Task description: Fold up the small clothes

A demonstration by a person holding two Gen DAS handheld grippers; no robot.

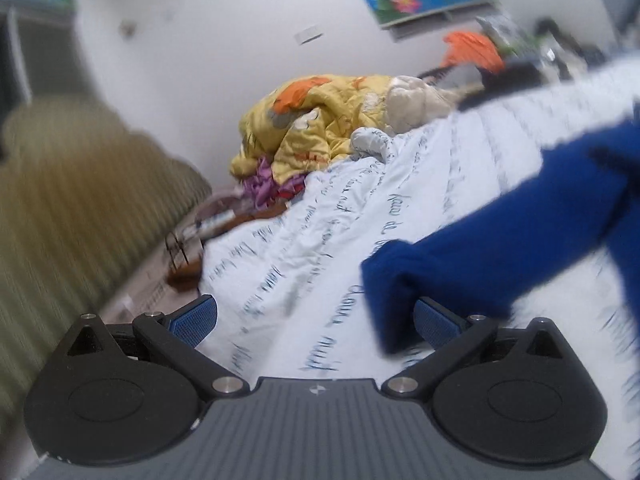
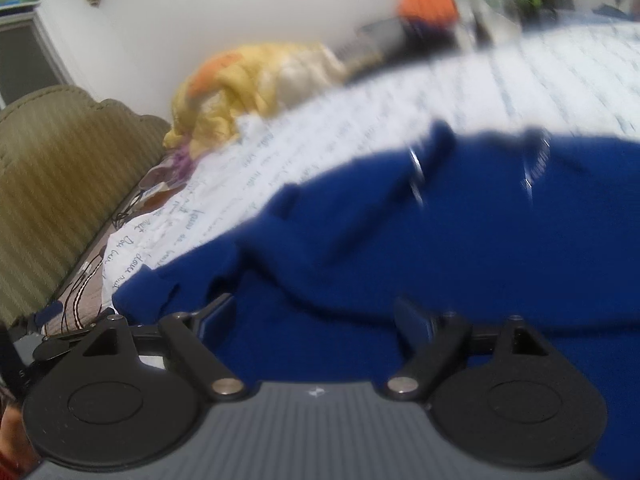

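A dark blue garment (image 2: 400, 240) lies spread on the white bed sheet with script print (image 2: 360, 120), filling most of the right wrist view. My right gripper (image 2: 314, 318) hovers low over its near part, open; blue fabric lies between and under the fingers (image 2: 216, 316) with the pads apart from it. In the left wrist view a blue sleeve (image 1: 500, 220) reaches in from the right, and its end overlaps my right-hand pad (image 1: 436, 320). My left gripper (image 1: 316, 320) is open over the bare sheet (image 1: 300, 240).
A crumpled yellow and orange quilt (image 1: 312, 120) is heaped at the far end of the bed. An olive striped padded panel (image 1: 80, 200) stands to the left beyond the bed's edge. An orange item (image 1: 472, 50) and clutter sit at the back right.
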